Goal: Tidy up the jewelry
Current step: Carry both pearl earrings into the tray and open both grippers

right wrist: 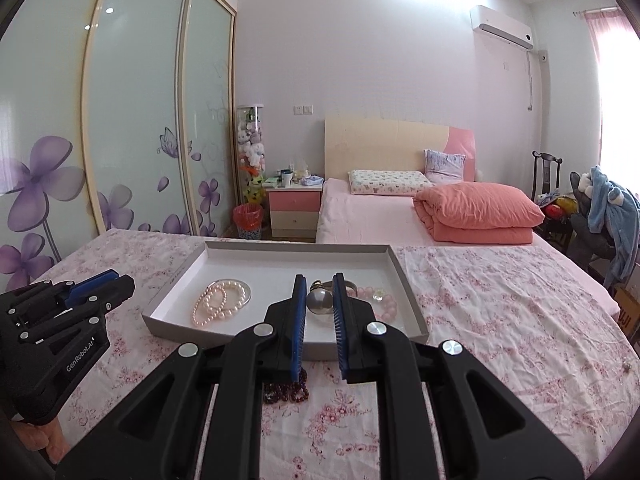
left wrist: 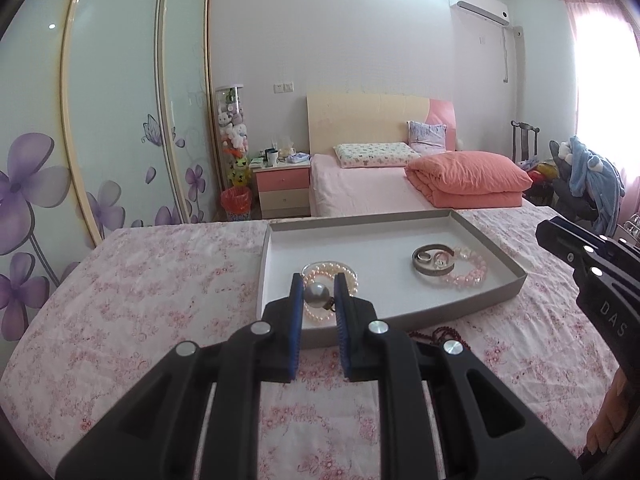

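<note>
A grey tray (left wrist: pixel 496 280) (right wrist: pixel 176 276) lies on the floral bedspread. In it are a pearl bracelet (left wrist: pixel 344 270) (right wrist: pixel 218 300), a dark metal bangle (left wrist: pixel 430 270) with rings inside it, and a pink bead bracelet (left wrist: pixel 470 274) (right wrist: pixel 386 306). My left gripper (left wrist: pixel 317 292) is shut on a large grey pearl earring (left wrist: pixel 317 293) above the tray's near left part. My right gripper (right wrist: pixel 319 300) is shut on a matching grey pearl earring (right wrist: pixel 319 302) above the tray's near right part. A dark red bead string (right wrist: pixel 286 390) (left wrist: pixel 440 336) lies on the bedspread just in front of the tray.
The bedspread (left wrist: pixel 140 300) spreads wide on both sides of the tray. Beyond are a pink bed with a folded quilt (left wrist: pixel 468 178), a nightstand (left wrist: pixel 284 188) and a wardrobe (left wrist: pixel 100 120) at the left. A small item (right wrist: pixel 626 367) lies on the cloth at the far right.
</note>
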